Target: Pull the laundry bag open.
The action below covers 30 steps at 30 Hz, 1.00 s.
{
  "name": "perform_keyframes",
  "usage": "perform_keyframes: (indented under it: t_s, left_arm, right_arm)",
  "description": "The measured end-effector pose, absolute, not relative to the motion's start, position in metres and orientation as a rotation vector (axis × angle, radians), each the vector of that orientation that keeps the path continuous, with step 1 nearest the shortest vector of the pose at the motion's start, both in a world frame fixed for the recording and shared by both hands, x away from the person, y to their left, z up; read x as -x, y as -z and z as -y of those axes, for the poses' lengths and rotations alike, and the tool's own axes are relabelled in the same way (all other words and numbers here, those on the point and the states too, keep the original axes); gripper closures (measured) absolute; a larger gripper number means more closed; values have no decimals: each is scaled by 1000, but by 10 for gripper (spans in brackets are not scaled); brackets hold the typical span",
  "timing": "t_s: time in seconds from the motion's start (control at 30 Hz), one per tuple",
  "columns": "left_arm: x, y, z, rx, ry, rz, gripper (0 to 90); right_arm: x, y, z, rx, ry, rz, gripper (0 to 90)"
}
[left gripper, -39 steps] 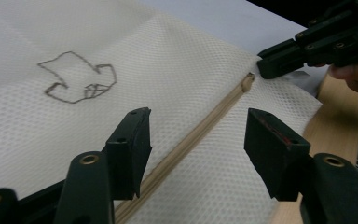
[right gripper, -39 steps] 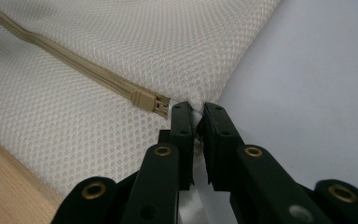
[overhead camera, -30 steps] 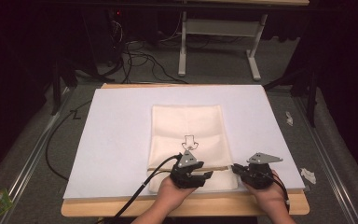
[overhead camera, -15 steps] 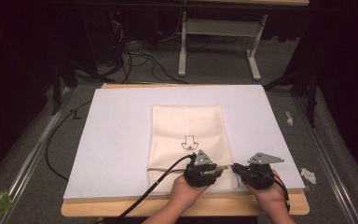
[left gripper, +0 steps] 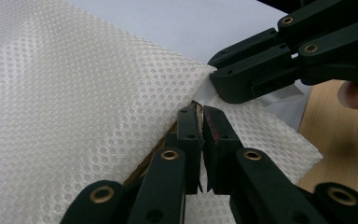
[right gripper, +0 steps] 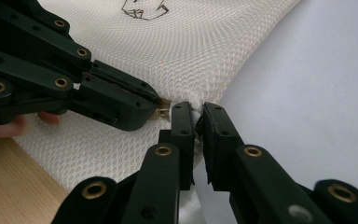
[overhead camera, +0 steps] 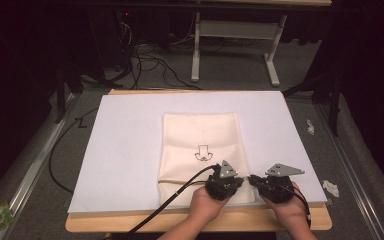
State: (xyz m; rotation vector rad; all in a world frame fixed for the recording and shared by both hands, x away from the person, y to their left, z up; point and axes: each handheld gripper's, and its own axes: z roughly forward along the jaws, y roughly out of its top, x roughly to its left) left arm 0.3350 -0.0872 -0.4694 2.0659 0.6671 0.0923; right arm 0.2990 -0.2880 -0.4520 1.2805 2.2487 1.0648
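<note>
Mesh bag [overhead camera: 200,150], cream-coloured and marked with a small line drawing [overhead camera: 203,153], is being laid flat on the white sheet [overhead camera: 125,145] that covers the wooden table [overhead camera: 240,224], most of it stretching away beyond the fingertips and its near edge lying under both tools; it is probably being kept spread so that one spot on its right-hand edge can be worked from two sides at once. The left gripper [left gripper: 200,130] is being held with its jaws drawn almost together on the bag's edge, a brownish strip, possibly a cord or a zip, being seen just ahead of its fingertips; whether that strip or only the mesh is being caught cannot be told. The right gripper [right gripper: 198,122] is being pressed closed on a puckered bit of mesh at the bag's side edge, bare white sheet lying just to the right of its fingers [right gripper: 221,135]. The two tools are being brought tip to tip, nearly touching, judged as a way of steadying the cloth with one while the other is being set to pull, so that the opening may be parted or drawn; which is meant cannot be told.
</note>
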Motion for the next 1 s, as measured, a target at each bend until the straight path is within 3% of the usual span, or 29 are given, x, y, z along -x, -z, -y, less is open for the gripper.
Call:
perform_keyframes:
  t_s: [0.3,0.43,1.0]
  left_arm:
    - [-336,472,92,-2071,-96,-670,816]
    - [-336,474,92,-2085,-101,-668,863]
    - [-339,473,76,-2078,-52,-714,873]
  right_arm:
    - [-299,452,287,-1278,-1067,-2247,846]
    - [-299,452,287,-1281,-1057,-2254,846]
    - [-298,451,286,-1267,-1057,-2248,854]
